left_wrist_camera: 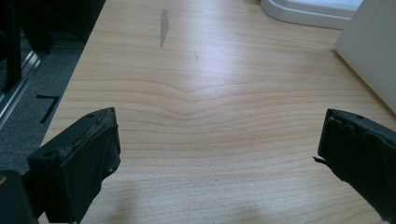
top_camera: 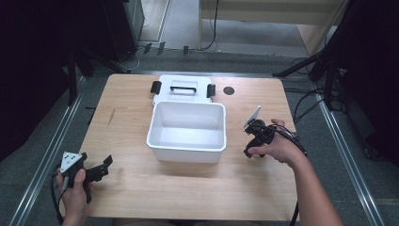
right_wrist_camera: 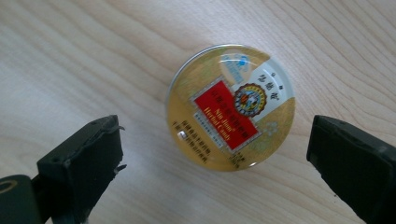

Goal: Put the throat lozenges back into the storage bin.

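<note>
A round gold tin (right_wrist_camera: 231, 107) with a red label lies flat on the wooden table (top_camera: 141, 188). My right gripper (right_wrist_camera: 215, 129) points down over it, open, with the tin between and just beyond the two black jaws; neither pad touches it. In the high view the right gripper (top_camera: 251, 151) is held to the right of the white bin (top_camera: 187, 153). My left gripper (top_camera: 104, 165) rests low at the table's front left corner, open. Between the left gripper's (left_wrist_camera: 219, 128) jaws there is bare wood.
The white bin stands open and hollow at the table's middle. Its white lid (top_camera: 184, 88), with a black handle and two black latches, lies behind it. A small black disc (top_camera: 229, 90) sits at the back right. Bin wall (left_wrist_camera: 373, 56) is close to the left gripper's right side.
</note>
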The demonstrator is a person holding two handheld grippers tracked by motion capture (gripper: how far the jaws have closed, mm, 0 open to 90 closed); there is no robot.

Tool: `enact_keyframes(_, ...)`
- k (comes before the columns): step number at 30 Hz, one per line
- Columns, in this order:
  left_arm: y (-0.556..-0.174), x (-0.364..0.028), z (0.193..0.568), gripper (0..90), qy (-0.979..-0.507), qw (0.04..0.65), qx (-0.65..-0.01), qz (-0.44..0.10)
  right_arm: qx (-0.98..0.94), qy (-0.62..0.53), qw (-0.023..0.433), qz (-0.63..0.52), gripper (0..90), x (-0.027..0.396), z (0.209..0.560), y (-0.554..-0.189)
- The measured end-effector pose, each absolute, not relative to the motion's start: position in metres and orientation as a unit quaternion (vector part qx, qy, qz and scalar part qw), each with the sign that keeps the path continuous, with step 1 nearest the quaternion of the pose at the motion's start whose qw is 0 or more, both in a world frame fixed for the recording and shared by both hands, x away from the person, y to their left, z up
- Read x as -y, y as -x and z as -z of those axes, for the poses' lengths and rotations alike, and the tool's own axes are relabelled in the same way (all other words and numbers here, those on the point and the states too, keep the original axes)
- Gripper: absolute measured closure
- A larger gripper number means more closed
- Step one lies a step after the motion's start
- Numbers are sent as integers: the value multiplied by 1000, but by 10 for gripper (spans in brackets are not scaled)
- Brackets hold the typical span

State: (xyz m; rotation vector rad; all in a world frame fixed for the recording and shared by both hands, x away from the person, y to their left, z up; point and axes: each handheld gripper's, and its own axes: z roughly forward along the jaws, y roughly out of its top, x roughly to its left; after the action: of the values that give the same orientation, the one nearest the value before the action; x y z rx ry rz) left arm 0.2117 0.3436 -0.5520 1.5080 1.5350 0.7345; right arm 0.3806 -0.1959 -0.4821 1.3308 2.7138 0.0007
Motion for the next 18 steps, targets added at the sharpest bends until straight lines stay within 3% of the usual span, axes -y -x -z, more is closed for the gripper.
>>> enact_keyframes(18, -212, -344, 552, 0, -599, 419, -617, -291, -861, -507, 45, -7, 127, 204, 505, -397)
